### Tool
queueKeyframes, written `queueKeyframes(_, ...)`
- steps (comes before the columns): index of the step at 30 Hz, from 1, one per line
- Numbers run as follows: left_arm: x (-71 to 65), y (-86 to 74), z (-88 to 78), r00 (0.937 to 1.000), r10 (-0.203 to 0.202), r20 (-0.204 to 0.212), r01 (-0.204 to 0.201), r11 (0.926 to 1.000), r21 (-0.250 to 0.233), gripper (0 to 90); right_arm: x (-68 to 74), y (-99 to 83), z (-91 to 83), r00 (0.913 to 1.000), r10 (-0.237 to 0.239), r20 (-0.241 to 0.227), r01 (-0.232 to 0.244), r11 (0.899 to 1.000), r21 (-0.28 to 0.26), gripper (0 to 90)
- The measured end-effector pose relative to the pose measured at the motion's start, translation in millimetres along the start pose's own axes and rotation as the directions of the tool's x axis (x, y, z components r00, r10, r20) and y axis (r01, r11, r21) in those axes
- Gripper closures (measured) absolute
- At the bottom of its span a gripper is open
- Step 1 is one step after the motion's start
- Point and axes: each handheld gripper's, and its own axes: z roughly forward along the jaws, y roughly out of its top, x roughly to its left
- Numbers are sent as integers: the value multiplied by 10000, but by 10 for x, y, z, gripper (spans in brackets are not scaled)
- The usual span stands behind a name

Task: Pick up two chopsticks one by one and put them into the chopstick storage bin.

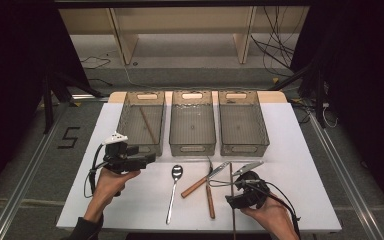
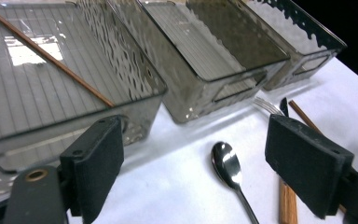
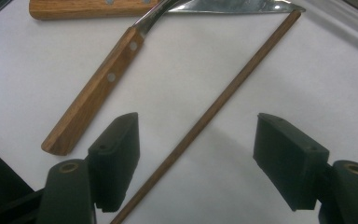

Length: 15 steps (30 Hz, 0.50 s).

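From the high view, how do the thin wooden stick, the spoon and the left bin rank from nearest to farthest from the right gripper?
1. Thin wooden stick: lies directly beside the right gripper, on its left.
2. Spoon: farther left, mid-table.
3. Left bin: far left, at the back.

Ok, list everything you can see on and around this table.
table: one, white, centre
left bin, middle bin, right bin: three, smoky grey, row at the table's far side
chopstick in bin: one, brown, lying in the left bin
spoon: one, silver, table front, left of the other cutlery
knife: one, wooden handle, right of the spoon
fork: one, wooden handle, crossing the knife
second blade: one, silver, before the right bin
loose chopstick: one, brown, between the right tool's open jaws, ungripped
left tool: black, open, empty
right tool: black, open
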Motion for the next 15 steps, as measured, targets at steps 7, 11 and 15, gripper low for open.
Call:
queueKeyframes(7, 0, -186, 7, 10000, -49, 33, 48, 9998, 191, 187, 14, -7, 25, 10000, -99, 5, 99, 9994, 344, 363)
queueKeyframes(11, -9, -265, -6, 10000, -1, -7, 1, 9998, 223, 187, 19, -12, 46, 9999, -108, 8, 107, 9984, 551, 378)
queueKeyframes(15, -37, -321, -15, 9997, 238, 22, -238, 9996, 154, 187, 20, -16, 67, 9999, -164, -7, 164, 9977, 663, 394)
